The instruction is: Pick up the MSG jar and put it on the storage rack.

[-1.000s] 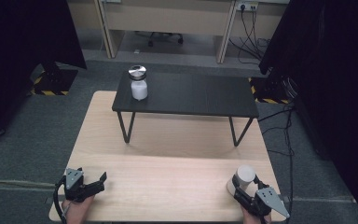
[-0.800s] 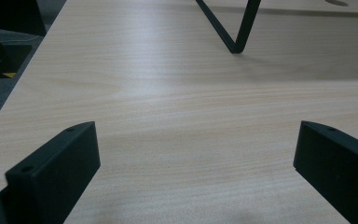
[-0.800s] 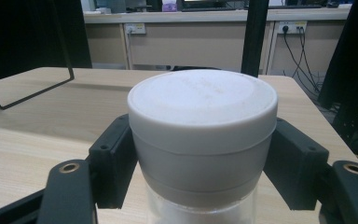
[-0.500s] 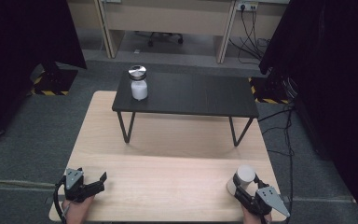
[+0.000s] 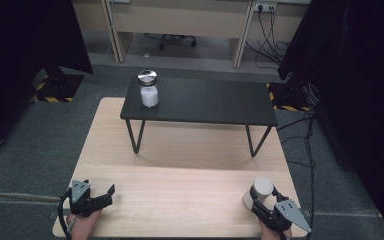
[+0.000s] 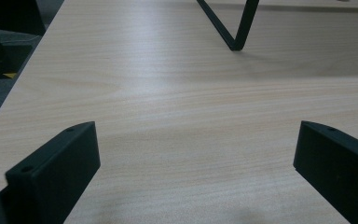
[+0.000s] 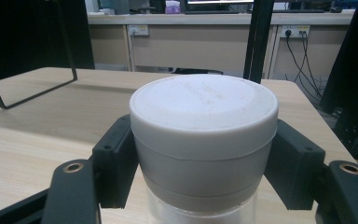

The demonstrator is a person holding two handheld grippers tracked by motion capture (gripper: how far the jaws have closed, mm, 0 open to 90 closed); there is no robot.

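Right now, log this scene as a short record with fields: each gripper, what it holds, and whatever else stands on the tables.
right gripper: shut on the white-lidded jar, jaws having just closed on its lid, near right corner of the wooden table
left gripper: open, nothing between its jaws, near left corner
second jar: silver lid, upright on the black side table, at its left end
black side table: stands on the wooden table's far half

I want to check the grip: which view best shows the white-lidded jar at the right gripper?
The right gripper view: the white-lidded clear jar sits close up, both pads pressed on its lid. The high view shows it small, upright, at the light wooden table's near right corner.
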